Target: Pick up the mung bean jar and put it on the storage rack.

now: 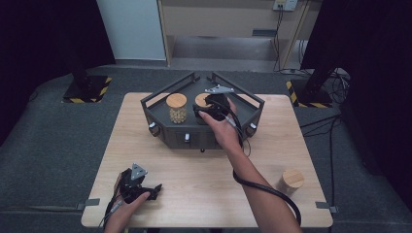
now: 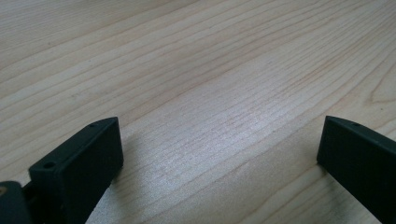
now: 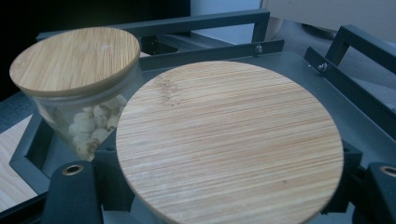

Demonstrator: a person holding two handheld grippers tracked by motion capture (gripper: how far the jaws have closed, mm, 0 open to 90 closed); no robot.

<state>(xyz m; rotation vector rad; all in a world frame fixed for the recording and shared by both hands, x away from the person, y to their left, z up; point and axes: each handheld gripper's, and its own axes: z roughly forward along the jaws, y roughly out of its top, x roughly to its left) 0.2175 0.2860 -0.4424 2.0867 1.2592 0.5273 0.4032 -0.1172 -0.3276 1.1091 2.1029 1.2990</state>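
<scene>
At the centre of the high view the right gripper (image 1: 210,108) sits over a dark grey metal tray with raised rails (image 1: 160,94) on the pale wooden table (image 1: 194,179). Its black jaws are clasped on either side of a round jar with a bamboo lid (image 3: 229,140), which stands inside the tray; in the right gripper view that lid fills the middle of the frame with a jaw against each edge. Just beside it, at the upper left of that view, stands a second glass jar with a bamboo lid, holding pale nuts (image 3: 81,88). The left gripper (image 1: 142,188) rests at the lower left of the table, jaws spread wide over bare wood. A third bamboo-lidded jar (image 1: 293,178) stands at the lower right, well apart.
</scene>
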